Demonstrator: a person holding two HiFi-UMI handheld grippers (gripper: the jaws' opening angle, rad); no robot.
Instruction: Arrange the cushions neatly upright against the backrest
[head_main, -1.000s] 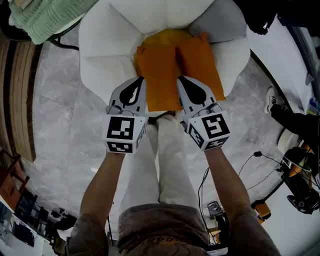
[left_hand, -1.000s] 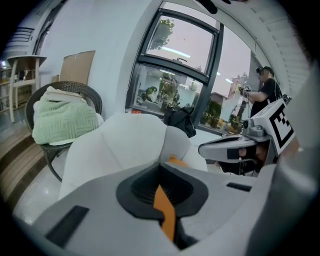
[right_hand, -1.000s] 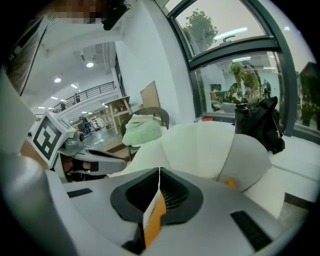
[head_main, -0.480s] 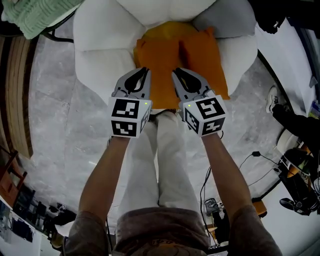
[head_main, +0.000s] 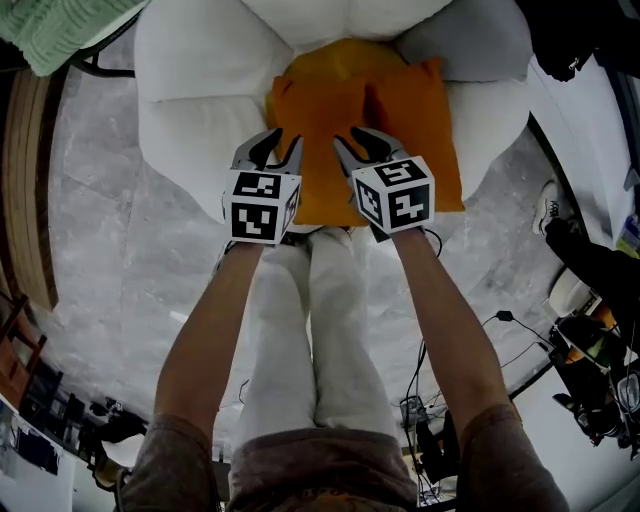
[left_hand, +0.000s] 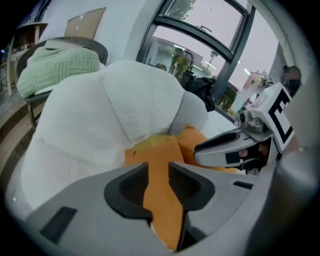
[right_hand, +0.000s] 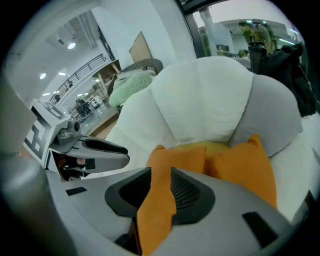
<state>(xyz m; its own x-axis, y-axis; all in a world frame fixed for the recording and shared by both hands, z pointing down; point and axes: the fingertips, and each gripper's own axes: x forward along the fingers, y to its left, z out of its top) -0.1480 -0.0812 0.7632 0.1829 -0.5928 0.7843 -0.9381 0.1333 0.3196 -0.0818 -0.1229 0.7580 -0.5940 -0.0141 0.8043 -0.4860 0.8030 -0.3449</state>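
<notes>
Two orange cushions lie flat side by side on the seat of a white armchair (head_main: 195, 95), the left one (head_main: 325, 115) and the right one (head_main: 420, 115). A yellow cushion (head_main: 345, 58) is tucked behind them at the backrest (head_main: 300, 15). My left gripper (head_main: 280, 150) is low over the left cushion's front left corner, and my right gripper (head_main: 362, 145) is over its front right part. Both sets of jaws have just been opening. In each gripper view the orange cushion (left_hand: 160, 155) (right_hand: 175, 157) fills the gap between the spread jaws. No pad visibly presses on it.
A pale green knitted throw (head_main: 60, 35) lies on a wire chair at the far left. The person's white-trousered legs (head_main: 310, 330) stand against the seat's front. Cables (head_main: 500, 320) and dark gear lie on the marble floor at the right, near a bystander's shoe (head_main: 545, 205).
Both grippers have dropped toward the seat and shifted onto the left orange cushion's front edge. Their jaws, shut a second ago, now stand spread.
</notes>
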